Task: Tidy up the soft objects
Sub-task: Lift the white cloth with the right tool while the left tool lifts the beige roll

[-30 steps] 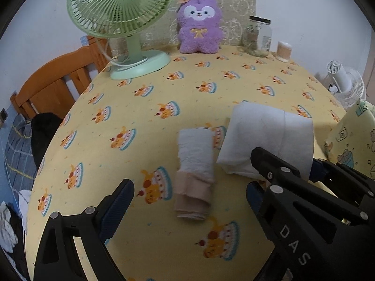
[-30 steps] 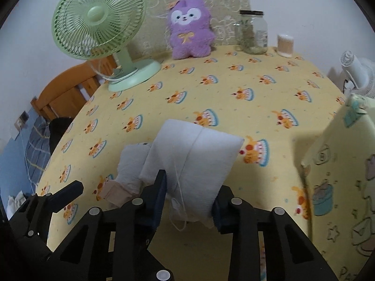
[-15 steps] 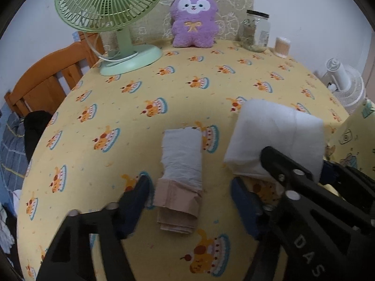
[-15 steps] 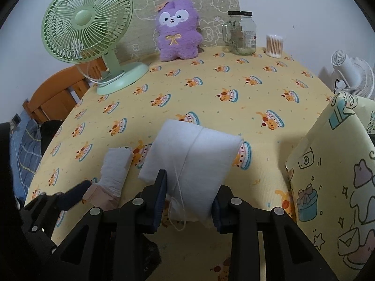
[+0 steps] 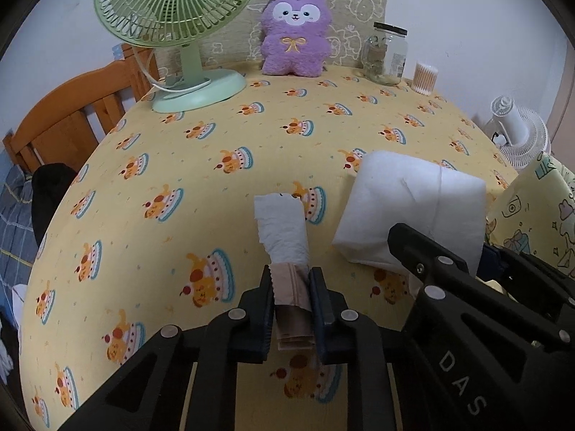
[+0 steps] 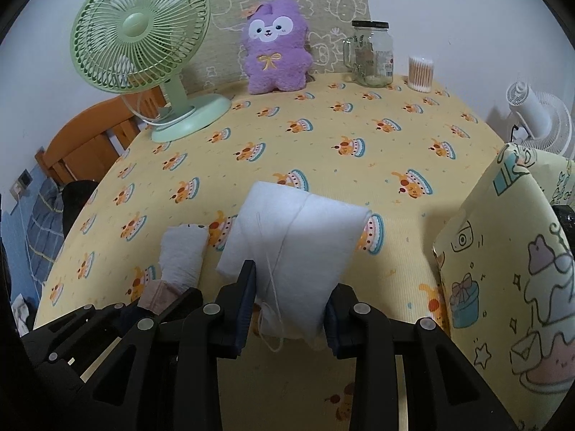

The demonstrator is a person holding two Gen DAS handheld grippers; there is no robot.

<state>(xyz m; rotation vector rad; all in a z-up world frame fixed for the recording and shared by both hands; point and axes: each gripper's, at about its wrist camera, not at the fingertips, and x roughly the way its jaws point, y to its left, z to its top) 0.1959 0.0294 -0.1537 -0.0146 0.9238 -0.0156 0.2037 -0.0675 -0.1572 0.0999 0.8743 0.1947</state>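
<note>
Grippers both hold soft bundles over the yellow cake-print tablecloth [image 5: 251, 136]. Left gripper [image 5: 290, 300] has just been closing, and its two fingers [image 5: 264, 305] now pinch the beige end of the rolled white-and-beige cloth [image 5: 284, 230], which runs from the jaws toward 12 o'clock in the left wrist view. In the right wrist view the same roll lies at about 9 o'clock of the white folded pad [image 6: 298, 237], just beside it.

Right gripper [image 6: 289, 318] is clamped on the near end of that white folded pad, a loose thread hanging down its face between the fingers [image 6: 244, 309]. The pad's far end points toward 12 o'clock; whether it rests on the tablecloth I cannot tell.

At 3 o'clock in the right wrist view stands a patterned fabric bin [image 6: 503, 287], near the pad. At the table's far edge, around 12 o'clock, sits a purple plush toy [image 6: 275, 48], with a green desk fan [image 6: 143, 43] toward 10 o'clock, a glass jar [image 6: 372, 55] toward 1 o'clock and a cotton swab container [image 6: 420, 73] just beyond it.
</note>
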